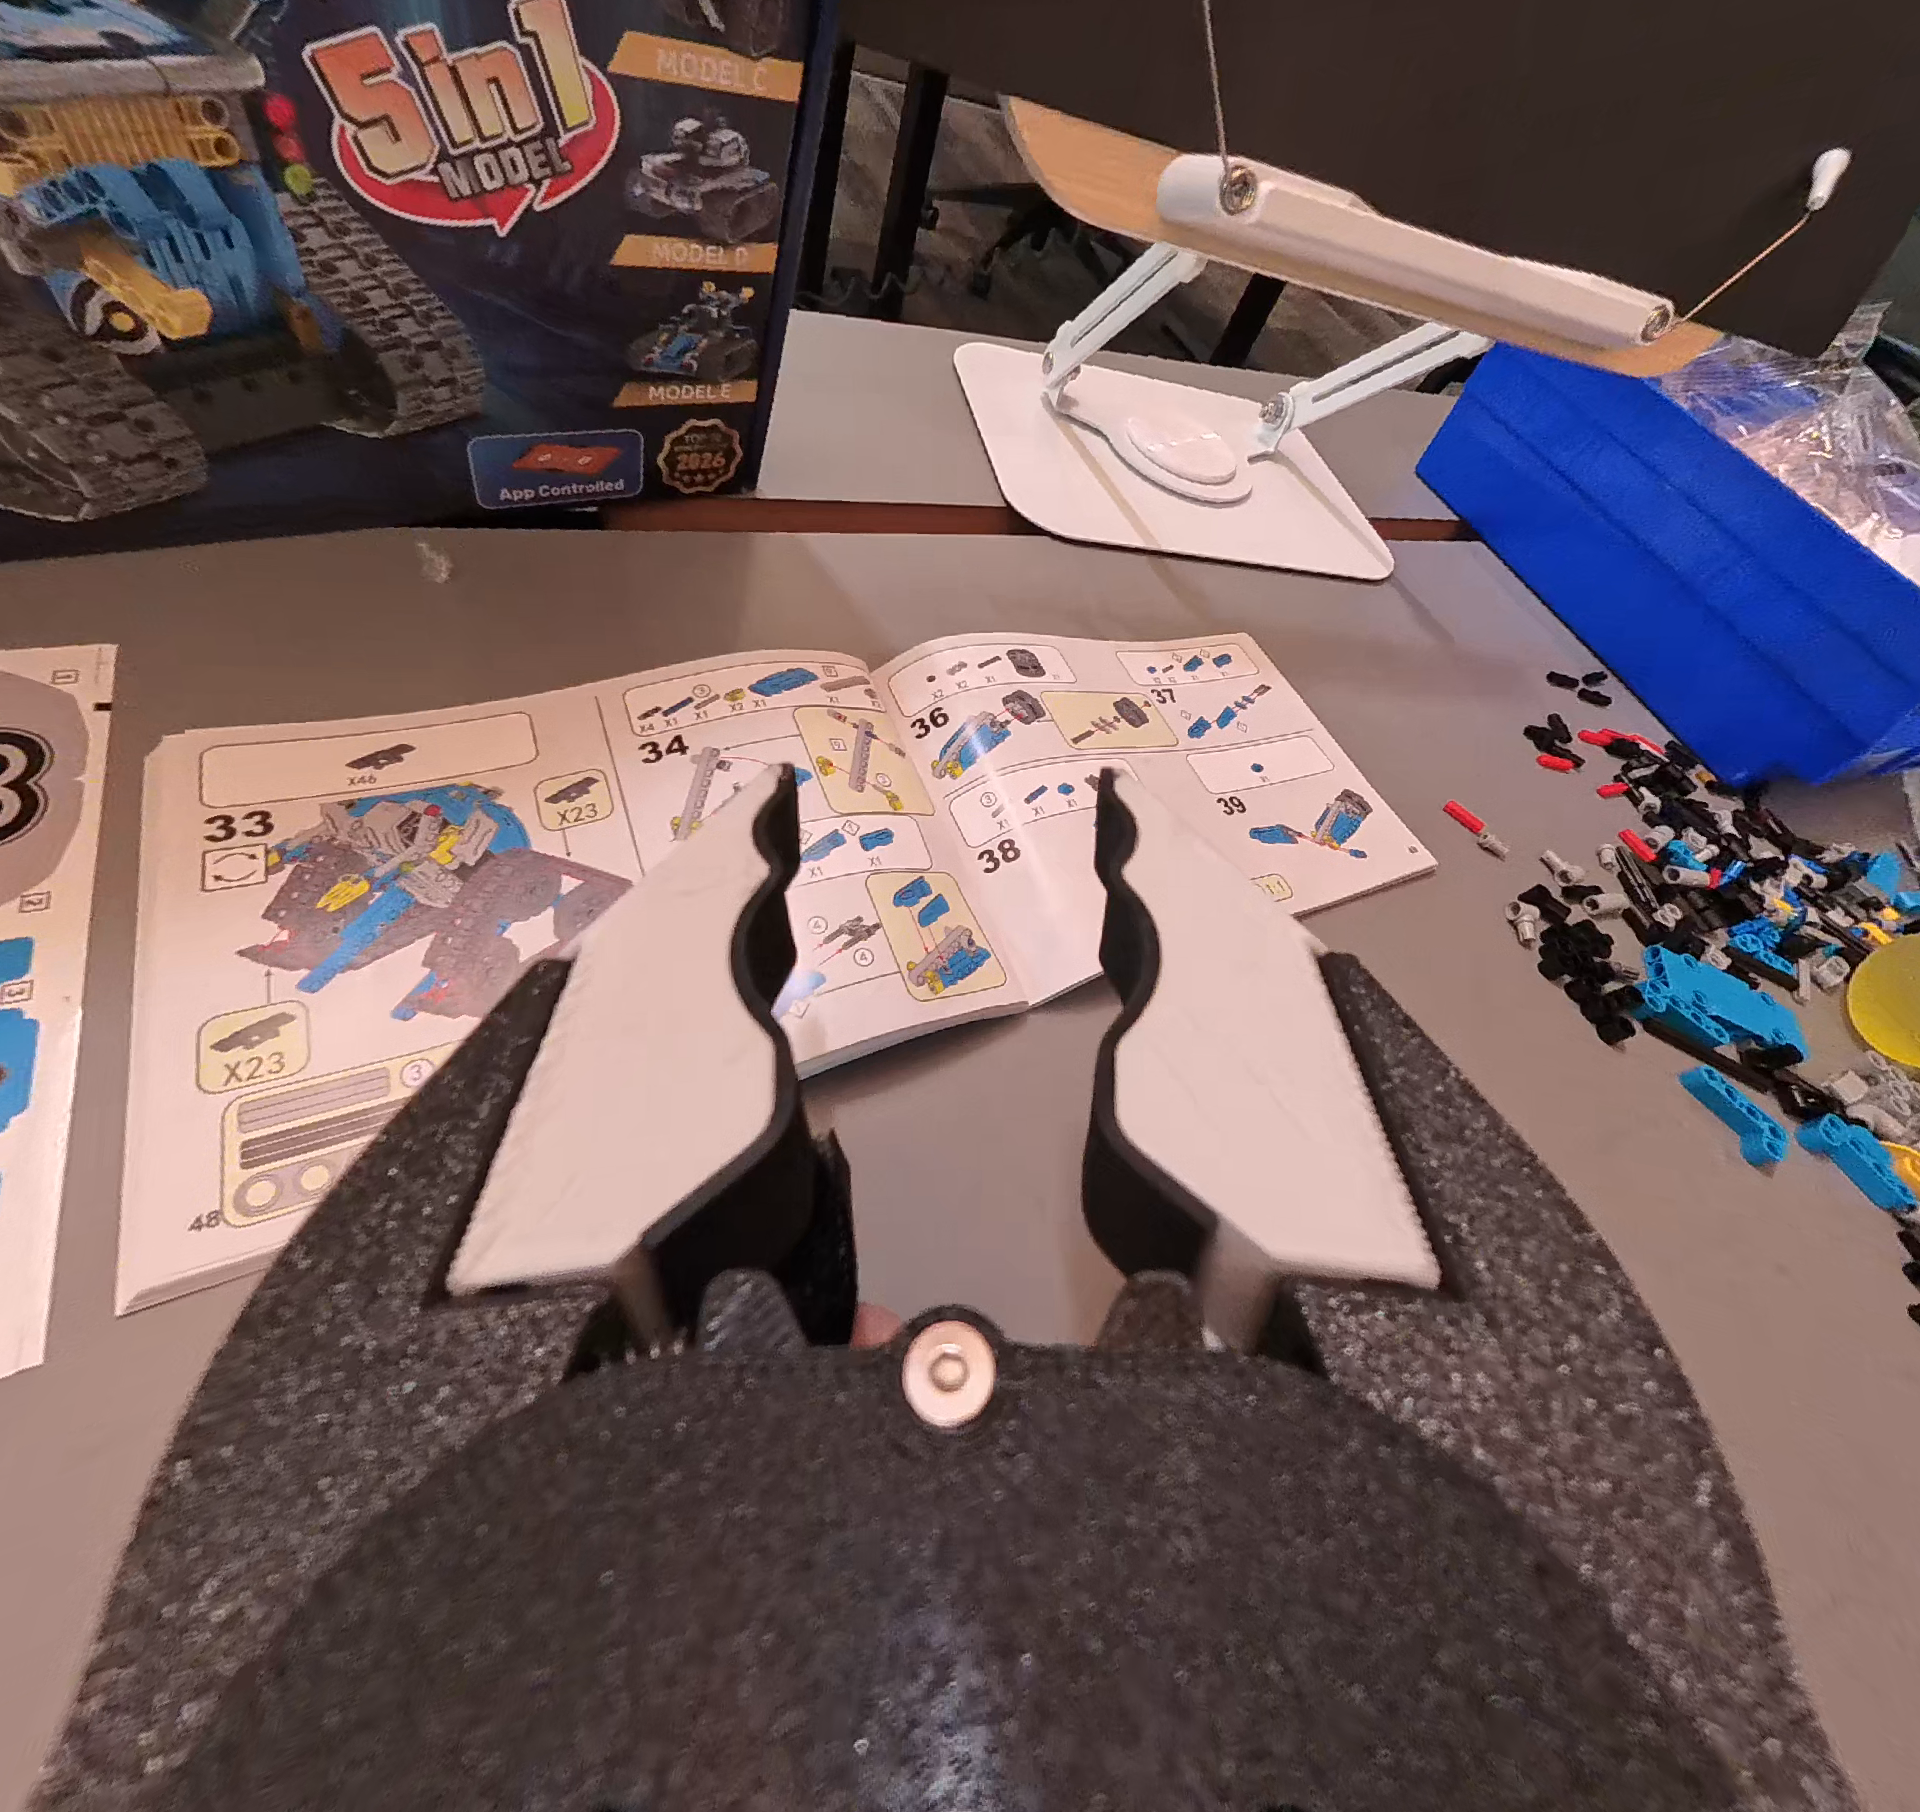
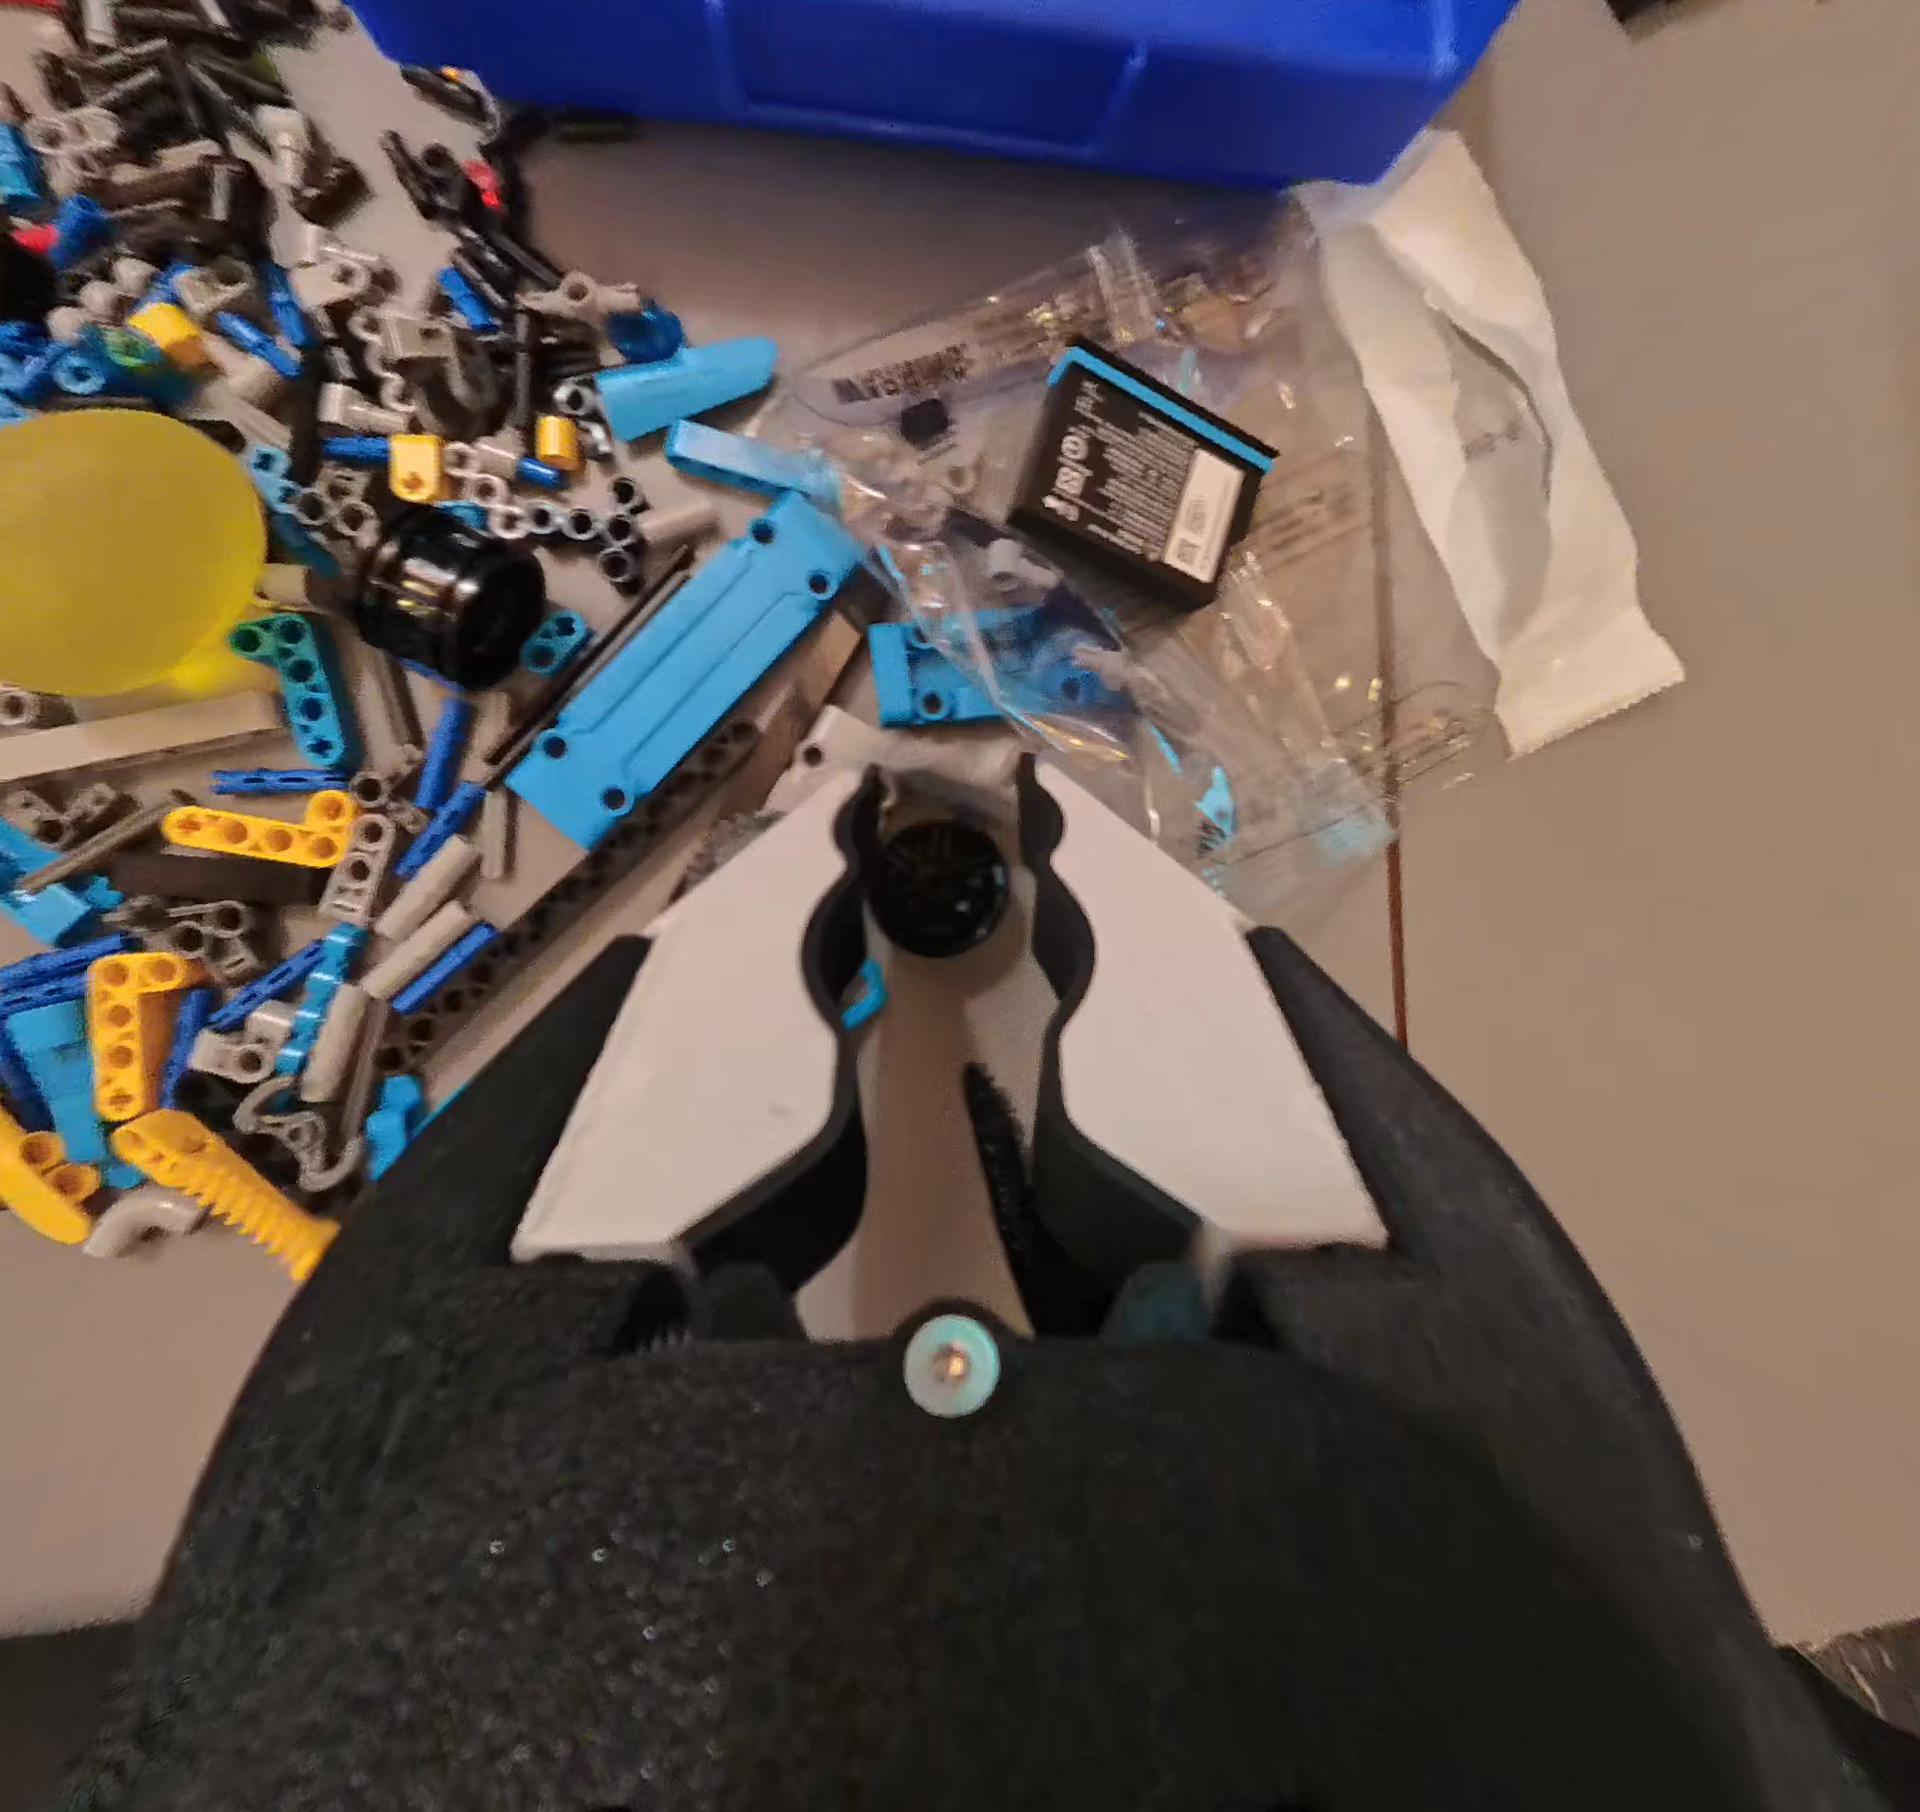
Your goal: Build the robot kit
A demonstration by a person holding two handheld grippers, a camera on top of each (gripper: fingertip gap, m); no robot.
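While the left tool (image 1: 945, 786) hangs wide and empty over the instruction booklet (image 1: 727, 858), the right tool (image 2: 945, 786), narrowed around a black wheel (image 2: 935, 889), could lose it if the curved part rolls off the pads.

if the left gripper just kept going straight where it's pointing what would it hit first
Probably the open instruction booklet on the grey table: the open left gripper points at its pages. Depth is unclear.

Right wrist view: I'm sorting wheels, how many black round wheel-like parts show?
2. One glossy black wheel lies in the parts pile beside the yellow disc; another sits between the right gripper's fingers. More may be hidden.
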